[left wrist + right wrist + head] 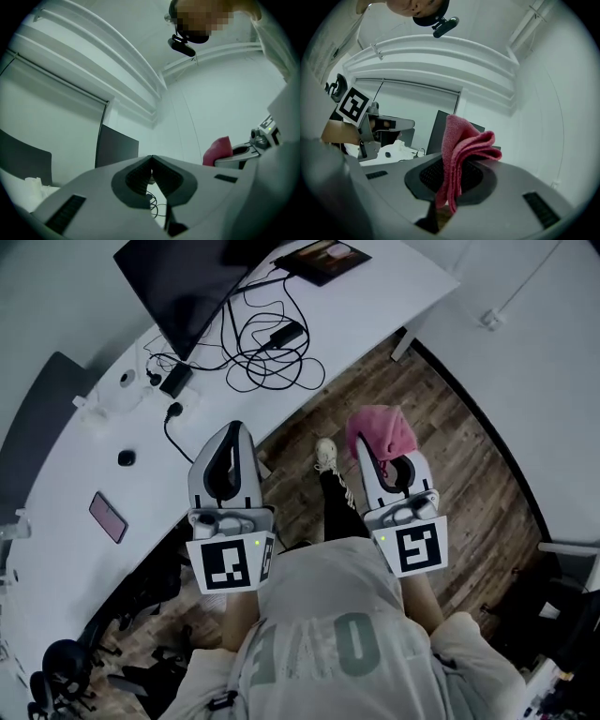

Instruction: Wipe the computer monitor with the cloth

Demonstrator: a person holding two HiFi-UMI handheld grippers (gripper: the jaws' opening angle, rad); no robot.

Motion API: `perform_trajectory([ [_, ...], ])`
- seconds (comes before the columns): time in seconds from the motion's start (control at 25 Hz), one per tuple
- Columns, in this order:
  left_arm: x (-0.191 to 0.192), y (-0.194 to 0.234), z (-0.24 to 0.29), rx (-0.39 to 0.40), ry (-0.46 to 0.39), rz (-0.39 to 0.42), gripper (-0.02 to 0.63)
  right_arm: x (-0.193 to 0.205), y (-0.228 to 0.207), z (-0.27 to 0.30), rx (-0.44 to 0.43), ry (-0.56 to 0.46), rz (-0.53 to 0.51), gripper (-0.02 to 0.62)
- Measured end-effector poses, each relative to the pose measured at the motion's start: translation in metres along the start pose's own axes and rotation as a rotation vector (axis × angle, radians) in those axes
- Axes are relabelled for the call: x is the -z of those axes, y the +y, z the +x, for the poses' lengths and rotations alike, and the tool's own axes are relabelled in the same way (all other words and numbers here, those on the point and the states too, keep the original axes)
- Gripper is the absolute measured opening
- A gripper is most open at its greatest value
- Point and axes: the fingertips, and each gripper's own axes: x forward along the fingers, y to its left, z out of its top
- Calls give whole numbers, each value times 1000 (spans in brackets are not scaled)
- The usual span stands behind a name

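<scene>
A dark computer monitor (183, 282) stands at the far end of the white desk (356, 310); it also shows in the left gripper view as the monitor (116, 147) and in the right gripper view as the monitor (438, 131). My right gripper (367, 448) is shut on a folded pink cloth (382, 430), which sticks up between its jaws as the cloth (459, 154). My left gripper (234, 432) is shut with nothing in it, held over the desk's near edge, well short of the monitor. Both grippers point up and away from me.
Tangled black cables (267, 348) and a power adapter (175, 379) lie on the desk below the monitor. A tablet (322, 259) lies at the far end, a phone (108, 517) and a small black object (126, 457) to the left. Wooden floor (450, 427) lies under my right gripper.
</scene>
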Motion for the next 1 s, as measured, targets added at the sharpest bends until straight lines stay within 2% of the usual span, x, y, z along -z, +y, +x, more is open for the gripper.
perform_trajectory([
  [0.24,10,16,81,-19,-21,26,15,10,-48,82,-47,-46,1,48],
  [0.4,9,28,161,-55,-26,39,15,-1,-98,151,-97,-70,36,48],
  [0.56,4,40,244,-85,-30,42,15,-13,-151,226,-155,-99,-2,48],
  [0.76,7,54,337,-131,-39,57,15,-24,-201,306,-223,-140,32,48],
  [1.0,11,62,407,-177,-20,64,15,-12,-239,365,-288,-125,87,48],
])
